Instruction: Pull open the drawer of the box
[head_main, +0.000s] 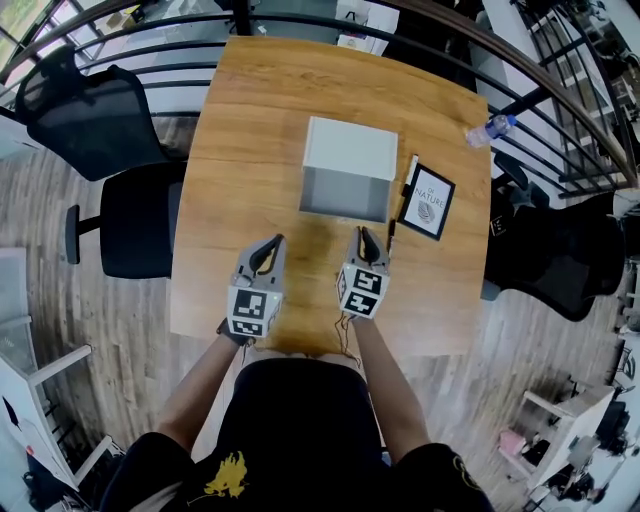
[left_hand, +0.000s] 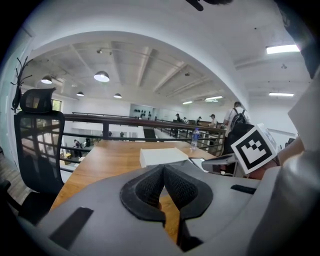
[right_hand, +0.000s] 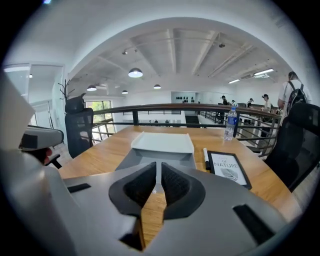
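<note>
The left tongs (left_hand: 163, 169) are closed, pads touching at the tips, with nothing between them. The right tongs (right_hand: 156, 167) are all but closed, only a thin slit between the pads, and also empty.

Both hang over the near part of the worktop (head_main: 250, 120), short of the box (head_main: 348, 150), which sits mid-worktop with its grey front (head_main: 345, 195) facing the person. As far as I can tell the drawer is not yet out, so this looks like the approach.

Next, one pair of tongs must open, reach that front, find a handle or lip and pull straight back; I cannot make out a handle.

Both forearms reach forward side by side, tongs tilted slightly down toward the box.
</note>
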